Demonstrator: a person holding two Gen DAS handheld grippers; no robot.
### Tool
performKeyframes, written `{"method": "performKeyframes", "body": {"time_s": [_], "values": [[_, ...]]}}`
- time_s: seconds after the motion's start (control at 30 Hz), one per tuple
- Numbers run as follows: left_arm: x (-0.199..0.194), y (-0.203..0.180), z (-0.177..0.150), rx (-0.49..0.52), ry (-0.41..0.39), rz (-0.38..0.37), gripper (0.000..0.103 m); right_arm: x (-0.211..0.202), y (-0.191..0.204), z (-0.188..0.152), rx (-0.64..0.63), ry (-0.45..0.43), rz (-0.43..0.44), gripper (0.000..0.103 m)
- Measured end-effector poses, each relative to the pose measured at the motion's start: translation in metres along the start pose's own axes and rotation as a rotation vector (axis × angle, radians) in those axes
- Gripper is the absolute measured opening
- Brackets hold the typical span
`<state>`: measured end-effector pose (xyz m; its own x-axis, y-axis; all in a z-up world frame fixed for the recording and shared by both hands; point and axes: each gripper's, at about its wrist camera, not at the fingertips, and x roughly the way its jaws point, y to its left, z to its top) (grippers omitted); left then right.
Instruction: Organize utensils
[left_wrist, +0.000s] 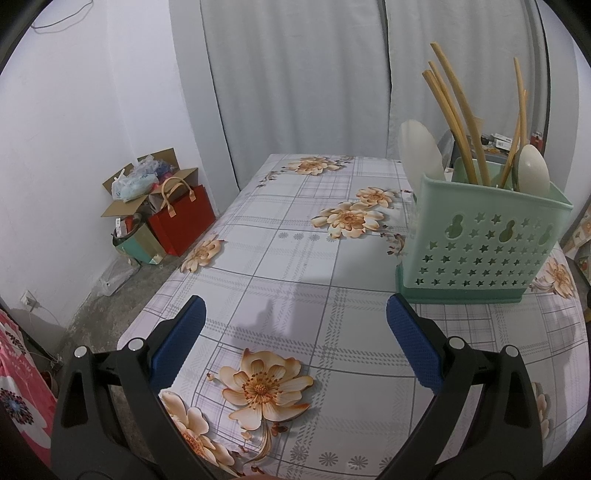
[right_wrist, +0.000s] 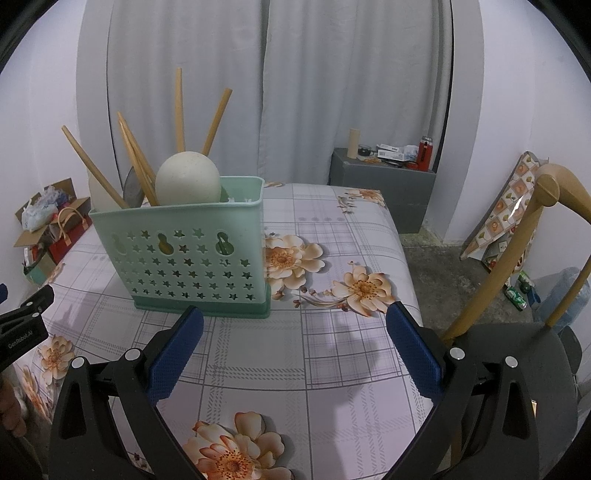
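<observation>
The left gripper is held low over the table, tilted downward, its fingers spread wide with nothing between them. The caddy is seen ahead of the right fingertip, well apart from it, with chopsticks and spoons standing in it. The right gripper is likewise held above the cloth, fingers spread and empty. There the caddy stands upright just beyond the left fingertip. A chair is seen past the right finger.
</observation>
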<state>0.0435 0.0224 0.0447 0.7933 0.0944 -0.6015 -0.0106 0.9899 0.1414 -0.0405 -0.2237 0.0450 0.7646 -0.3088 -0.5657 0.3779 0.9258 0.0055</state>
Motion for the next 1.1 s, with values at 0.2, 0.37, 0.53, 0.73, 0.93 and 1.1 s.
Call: {"method": "performKeyframes", "body": {"time_s": [0.2,0.37,0.53,0.73,0.93,1.1], "values": [[0.0006,0.0000,0.0008,-0.001,0.000,0.000,0.094,0.0000,0.0006,-0.0001,0.000,0.000,0.001,0.096],[0.0002,-0.0010,0.0001,0.000,0.001,-0.001,0.094,-0.0001,0.0004,0.0001,0.001,0.000,0.001,0.096],[0.0011,-0.0002,0.0014,-0.002,0.002,-0.002,0.094,-0.0001,0.0006,-0.0003,0.003,-0.001,0.001,0.096],[0.0016,-0.0030,0.0003,0.002,0.007,-0.006,0.094,-0.0001,0.0003,0.0003,0.004,0.000,0.003,0.096],[0.0001,-0.0061,-0.0028,0.007,0.009,-0.013,0.094,-0.0002,0.0017,0.0004,0.007,0.003,0.003,0.096],[-0.0037,-0.0084,-0.0067,0.011,0.014,-0.021,0.094,0.0000,0.0003,0.0007,0.008,0.003,0.005,0.096]]}}
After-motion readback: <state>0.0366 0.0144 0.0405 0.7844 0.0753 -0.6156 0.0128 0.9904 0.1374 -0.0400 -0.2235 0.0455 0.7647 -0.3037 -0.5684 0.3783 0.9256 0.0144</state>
